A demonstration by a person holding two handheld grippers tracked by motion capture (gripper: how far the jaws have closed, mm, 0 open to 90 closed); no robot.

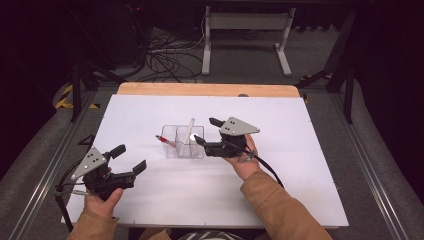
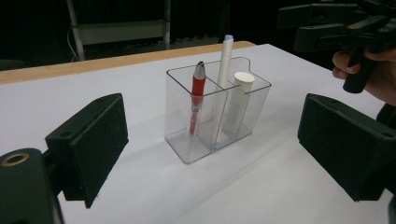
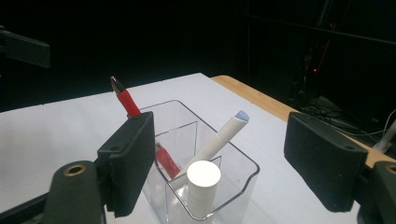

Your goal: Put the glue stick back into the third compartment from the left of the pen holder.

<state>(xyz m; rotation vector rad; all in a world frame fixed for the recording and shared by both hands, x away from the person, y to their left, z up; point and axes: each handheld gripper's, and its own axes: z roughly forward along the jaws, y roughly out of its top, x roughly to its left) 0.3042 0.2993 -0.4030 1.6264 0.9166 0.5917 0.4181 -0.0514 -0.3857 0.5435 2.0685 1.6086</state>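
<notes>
Standing near the middle of a matte white table [image 1: 150, 200], a clear plastic organizer [image 1: 184, 147] with rounded corners and thin dividers holds three writing tools in the high view: a red pen [image 1: 165, 141] leaning out to the left, a slim white marker [image 1: 190, 131] tilted upward, and a stubby white cylinder [image 1: 195, 136]. The right gripper [image 1: 204, 131] hovers just beside the organizer's right end, jaws parted with nothing between them; they have just been opening. The left gripper [image 1: 129, 159] sits well apart at the lower left, jaws spread and empty (a grey three-cornered plate tops each tool).

From the left gripper view, two black foam-faced pads [image 2: 100, 144] frame the transparent organizer [image 2: 187, 144], which stands on the table between them but farther off, untouched. The red pen [image 2: 197, 100], glossy with a grey tapered tip, stands in the left compartment; the white marker [image 2: 225, 60] and flat-topped cylinder [image 2: 237, 105] share the right.

In the right gripper view, the camera looks down past coarse black pads [image 3: 327, 161] onto the organizer [image 3: 240, 179] below. The cylinder [image 3: 203, 184] stands upright nearest, the blue-tipped marker [image 3: 219, 137] leans behind it, and the red pen [image 3: 125, 100] slants away, none gripped.
</notes>
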